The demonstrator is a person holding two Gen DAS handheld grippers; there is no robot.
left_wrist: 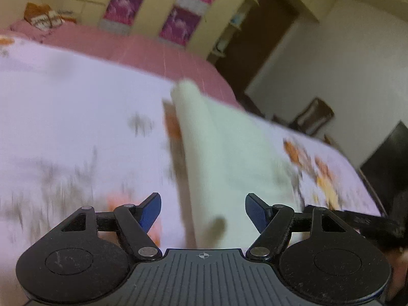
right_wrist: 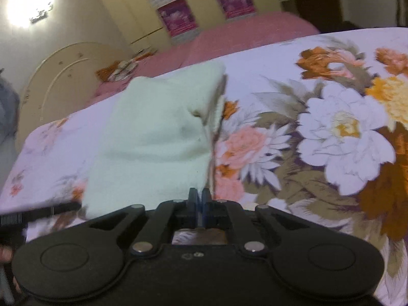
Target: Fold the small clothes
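Right wrist view: right hand-held gripper (right_wrist: 199, 199) clenched, blue pads together at the near 6 o'clock corner of the pale green garment (right_wrist: 153, 137); it looks pinched on that corner's edge, though the cloth between the pads is barely visible. Garment lies on the floral bedspread (right_wrist: 331, 132), already doubled over, with a loose flap or opening on its 3 o'clock side. Left wrist view: left hand-held gripper (left_wrist: 203, 210) released, jaws spread wide, nothing between them, hovering over the near end of the same garment (left_wrist: 229, 158), which runs toward 12 o'clock on the bedspread (left_wrist: 63, 107). Heavy motion blur there, so exact contact is unclear. Likely step: carrying the pinched corner over for the next fold, or tidying the edge. To do it well: keep the right grip firm and low, and sweep the corner across in one flat arc so the layers underneath don't drag. Left should pin or pinch the matching near corner so both edges travel together, else the fold skews. Watch the loose flap at 3 o'clock; it could bunch. Pink bed base (right_wrist: 242, 30) behind, wardrobe (right_wrist: 158, 10) at 12 o'clock.
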